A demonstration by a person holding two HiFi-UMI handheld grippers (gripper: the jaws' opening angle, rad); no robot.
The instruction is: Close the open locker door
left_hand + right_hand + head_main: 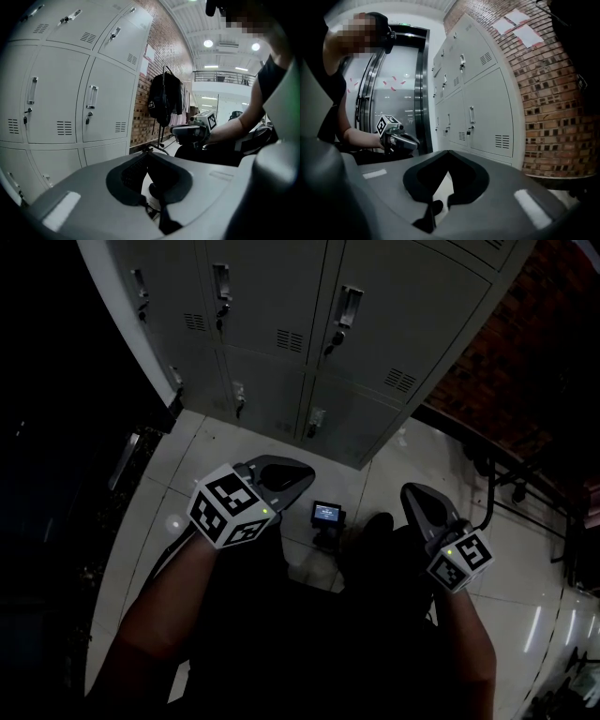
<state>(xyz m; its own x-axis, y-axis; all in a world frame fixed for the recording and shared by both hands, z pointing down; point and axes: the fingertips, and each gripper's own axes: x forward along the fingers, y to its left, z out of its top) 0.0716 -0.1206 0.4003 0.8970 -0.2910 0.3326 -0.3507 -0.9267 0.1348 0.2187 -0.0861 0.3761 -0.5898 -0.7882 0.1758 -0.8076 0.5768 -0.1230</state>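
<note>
Left grey gripper (302, 474) and right grey gripper (412, 493), each with jaws pressed together and empty, are hovering before grey metal lockers (281, 296).

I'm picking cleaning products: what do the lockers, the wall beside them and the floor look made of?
Lockers: likely painted sheet metal, pale grey, matte; stamped vent slots and metal handles suggest it.
Wall: bare red-brown brick, mortar joints visible.
Floor: probably glazed or polished tile, pale, glossy; grout lines and light reflections show.
</note>
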